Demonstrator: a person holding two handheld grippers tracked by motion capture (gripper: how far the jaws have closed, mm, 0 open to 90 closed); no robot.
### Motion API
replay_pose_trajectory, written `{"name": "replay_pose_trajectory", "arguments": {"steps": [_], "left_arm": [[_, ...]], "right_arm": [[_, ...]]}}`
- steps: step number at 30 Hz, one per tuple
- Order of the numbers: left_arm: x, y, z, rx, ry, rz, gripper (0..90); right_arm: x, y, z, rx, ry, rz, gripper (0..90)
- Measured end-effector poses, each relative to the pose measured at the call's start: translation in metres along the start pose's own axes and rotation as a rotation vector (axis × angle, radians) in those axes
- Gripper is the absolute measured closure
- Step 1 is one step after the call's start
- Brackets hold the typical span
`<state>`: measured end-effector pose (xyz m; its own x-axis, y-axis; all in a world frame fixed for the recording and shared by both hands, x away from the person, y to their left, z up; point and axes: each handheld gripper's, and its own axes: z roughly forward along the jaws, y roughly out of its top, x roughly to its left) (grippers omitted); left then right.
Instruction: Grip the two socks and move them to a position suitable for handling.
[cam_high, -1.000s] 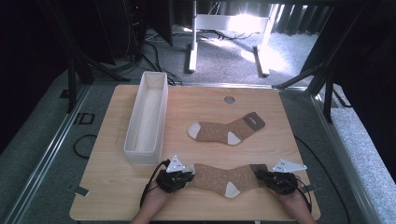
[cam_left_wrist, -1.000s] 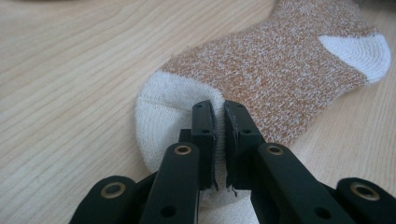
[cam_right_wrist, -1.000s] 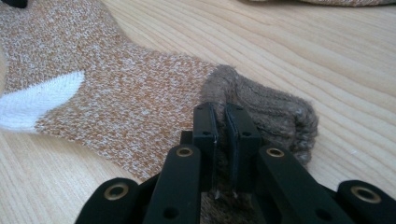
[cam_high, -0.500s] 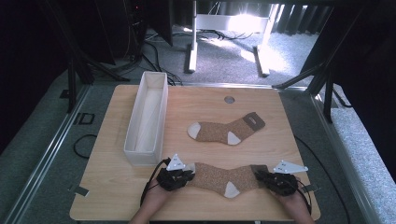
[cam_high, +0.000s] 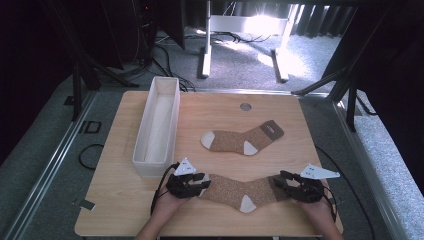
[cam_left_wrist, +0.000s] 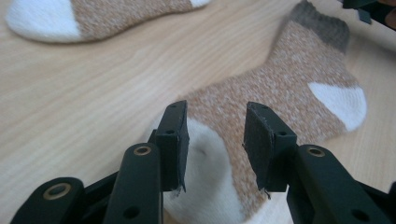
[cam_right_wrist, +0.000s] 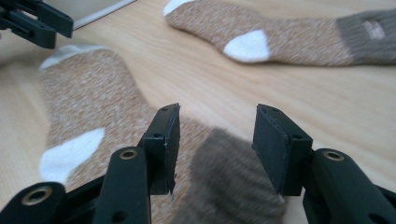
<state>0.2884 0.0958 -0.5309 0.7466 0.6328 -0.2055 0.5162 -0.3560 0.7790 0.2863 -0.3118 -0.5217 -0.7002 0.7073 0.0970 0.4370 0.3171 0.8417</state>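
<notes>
Near sock (cam_high: 243, 191) lies flat along the counter's (cam_high: 115, 200) front edge, long axis hand to hand. Our left gripper (cam_high: 200, 184) at its toe, right gripper (cam_high: 281, 181) at its cuff; both fingers just opened, released.

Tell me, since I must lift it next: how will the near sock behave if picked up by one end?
The near sock lies flat and limp on the table, so it would likely droop and fold. Its knit looks soft and thin, probably very light. The fuzzy surface should grip the pads rather than slip.
</notes>
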Motion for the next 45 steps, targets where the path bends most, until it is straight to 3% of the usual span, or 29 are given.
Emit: {"name": "replay_pose_trajectory", "arguments": {"steps": [5,22,35,45], "left_arm": [[0.004,0.008,0.003,-0.013,0.002,-0.022,60.7],[0.018,0.043,0.018,-0.026,0.049,-0.023,60.7],[0.032,0.064,0.034,-0.021,0.072,-0.030,60.7],[0.046,0.071,0.050,-0.013,0.080,-0.043,60.7]], "right_arm": [[-0.009,0.013,0.003,-0.019,-0.013,0.003,46.0],[-0.040,0.047,0.028,-0.017,-0.043,-0.001,45.6],[-0.058,0.057,0.051,0.000,-0.057,0.021,45.6],[-0.070,0.062,0.073,0.032,-0.067,0.031,45.6]]}}
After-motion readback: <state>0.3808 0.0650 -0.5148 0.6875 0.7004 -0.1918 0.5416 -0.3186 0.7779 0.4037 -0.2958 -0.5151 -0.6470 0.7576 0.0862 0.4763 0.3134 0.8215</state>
